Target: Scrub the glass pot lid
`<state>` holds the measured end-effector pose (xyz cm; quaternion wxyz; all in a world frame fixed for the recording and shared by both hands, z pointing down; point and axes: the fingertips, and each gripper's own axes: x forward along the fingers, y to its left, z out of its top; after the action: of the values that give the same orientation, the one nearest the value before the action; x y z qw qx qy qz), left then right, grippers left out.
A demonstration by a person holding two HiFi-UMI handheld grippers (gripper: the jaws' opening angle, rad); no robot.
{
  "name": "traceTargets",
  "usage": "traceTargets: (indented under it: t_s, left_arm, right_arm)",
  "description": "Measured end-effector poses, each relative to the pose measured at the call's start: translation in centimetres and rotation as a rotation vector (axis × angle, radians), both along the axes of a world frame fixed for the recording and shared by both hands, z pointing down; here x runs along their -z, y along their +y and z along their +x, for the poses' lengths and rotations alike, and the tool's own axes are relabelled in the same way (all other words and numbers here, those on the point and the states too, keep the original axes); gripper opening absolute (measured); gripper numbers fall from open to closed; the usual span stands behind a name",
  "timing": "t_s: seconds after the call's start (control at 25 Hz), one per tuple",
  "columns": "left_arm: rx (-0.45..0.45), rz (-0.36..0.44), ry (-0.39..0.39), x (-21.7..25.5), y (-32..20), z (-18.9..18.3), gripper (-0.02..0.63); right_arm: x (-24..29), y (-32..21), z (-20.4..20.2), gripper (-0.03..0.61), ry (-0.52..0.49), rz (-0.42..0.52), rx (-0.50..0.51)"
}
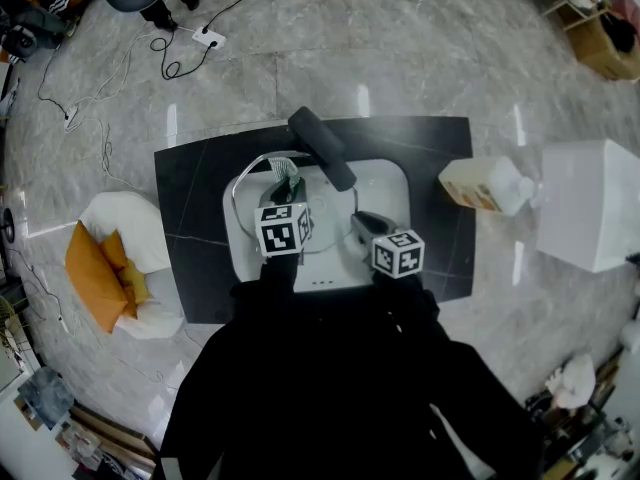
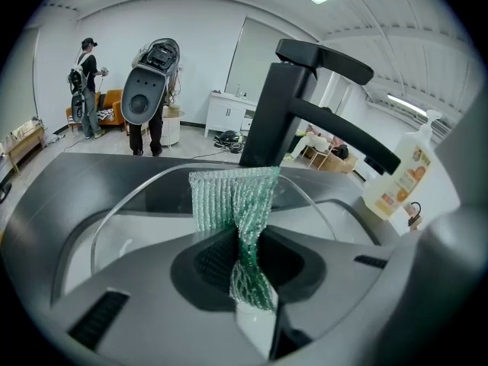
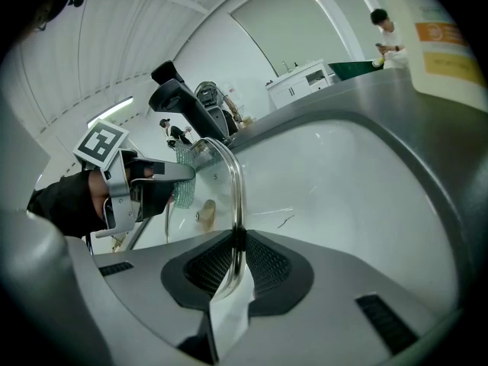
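Observation:
The glass pot lid, clear with a metal rim, stands on edge in the white sink. My right gripper is shut on the lid's steel rim, which runs between the jaws of my right gripper. My left gripper is shut on a green mesh scrubber. The scrubber sticks out of my left gripper against the lid's glass. In the right gripper view my left gripper holds the scrubber at the lid's far side, above the knob.
A black faucet reaches over the sink from the back. A soap bottle lies on the dark counter at the right, beside a white box. Cables and a power strip lie on the floor behind.

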<state>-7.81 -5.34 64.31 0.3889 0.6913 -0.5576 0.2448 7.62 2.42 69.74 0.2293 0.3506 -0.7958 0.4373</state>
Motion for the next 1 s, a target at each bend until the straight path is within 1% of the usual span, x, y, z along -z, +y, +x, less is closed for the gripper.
traceTargets:
  t_s: [1.0]
  left_arm:
    - [-0.077,-0.005,0.049,0.0,0.2,4.0,0.066]
  right_arm:
    - [0.1,0.0,-0.1,0.055,0.007,0.012,-0.010]
